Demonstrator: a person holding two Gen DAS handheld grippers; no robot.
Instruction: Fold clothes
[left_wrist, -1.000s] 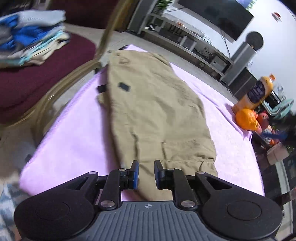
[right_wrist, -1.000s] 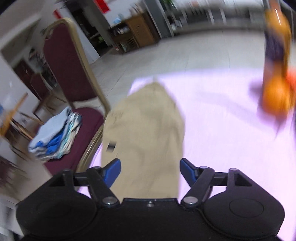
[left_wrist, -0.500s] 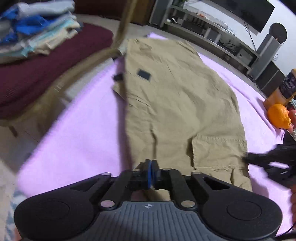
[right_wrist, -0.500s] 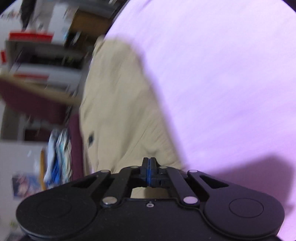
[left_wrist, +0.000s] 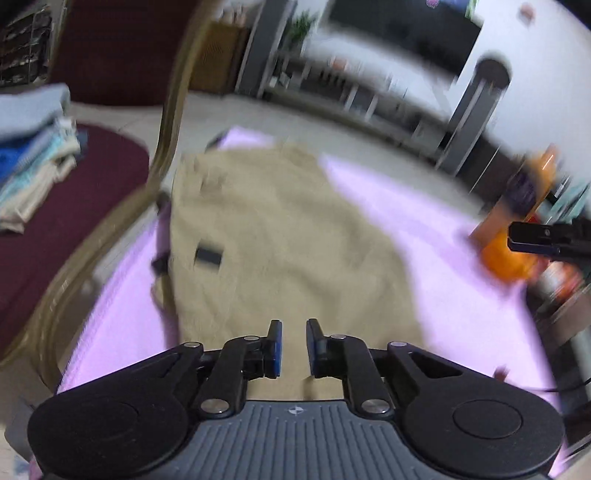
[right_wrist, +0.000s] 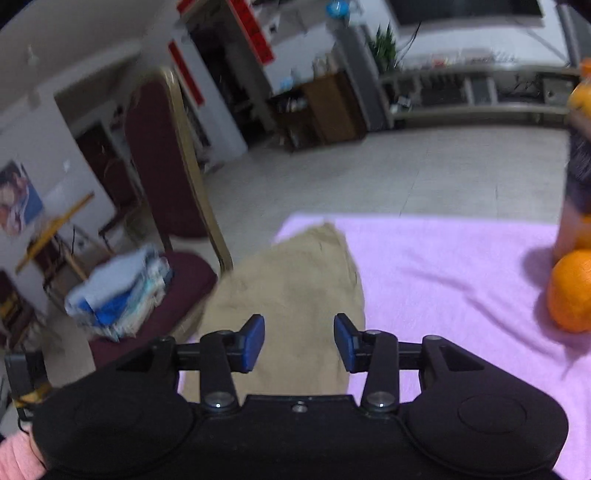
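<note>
Change: both tongs, shut half a second ago, now apart, I hold nothing | left gripper (left_wrist: 293, 343), right gripper (right_wrist: 299, 341) above near hem | trousers (left_wrist: 280, 236) flat on pink cloth (left_wrist: 436, 266), 12 o'clock | judgement: fold released, next grasp pending.

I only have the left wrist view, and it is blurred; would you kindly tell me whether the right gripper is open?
Observer: Yes. In the right wrist view the right gripper is open, with nothing between its blue pads; the tan trousers lie on the table beyond it.
Operator: Thank you. Is the orange blur at my right a fruit?
Observer: It is an orange, resting on the pink cloth in front of a bottle.
</note>
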